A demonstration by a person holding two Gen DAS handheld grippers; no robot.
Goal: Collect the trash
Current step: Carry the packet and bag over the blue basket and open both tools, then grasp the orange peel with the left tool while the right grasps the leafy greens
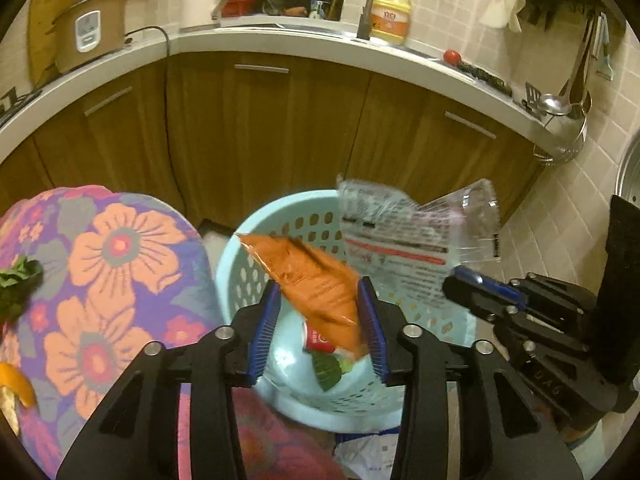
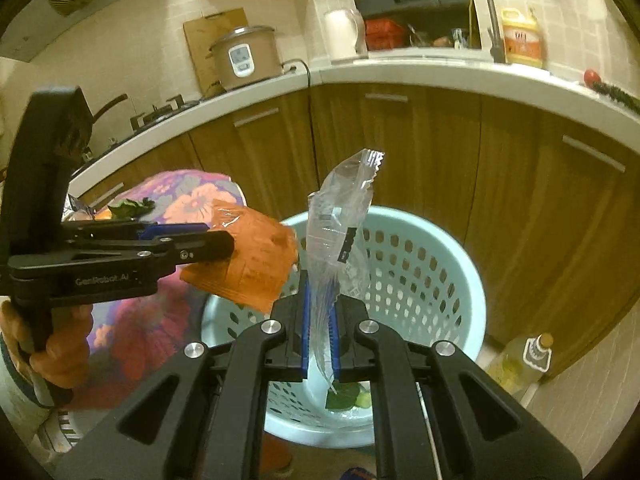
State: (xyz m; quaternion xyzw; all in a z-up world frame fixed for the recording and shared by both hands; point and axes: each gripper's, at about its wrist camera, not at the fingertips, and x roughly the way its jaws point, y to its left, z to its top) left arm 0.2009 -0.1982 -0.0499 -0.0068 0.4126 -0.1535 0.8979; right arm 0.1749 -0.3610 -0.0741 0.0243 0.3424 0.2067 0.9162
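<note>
A light blue perforated basket (image 1: 240, 240) (image 2: 440, 240) stands on the floor below both grippers. It holds a green leaf (image 1: 328, 372) (image 2: 344, 396) and a red-and-white wrapper (image 1: 318, 340). An orange wrapper (image 1: 316, 280) (image 2: 252, 256) hangs over the basket between the blue pads of my left gripper (image 1: 320, 282) (image 2: 224, 240). The jaws stand apart and a gap shows beside the left pad. My right gripper (image 2: 322, 292) (image 1: 456, 284) is shut on a clear plastic bag (image 2: 344, 208) (image 1: 400, 232), which sticks up above the basket's rim.
A floral-cloth surface (image 1: 120, 260) at the left carries leafy greens (image 1: 16, 284) and orange peel (image 1: 16, 388). Wooden cabinets (image 1: 260, 128) under a white counter close off the far side. An oil bottle (image 2: 524, 360) stands on the floor right of the basket. A hand (image 2: 60, 344) holds the left gripper.
</note>
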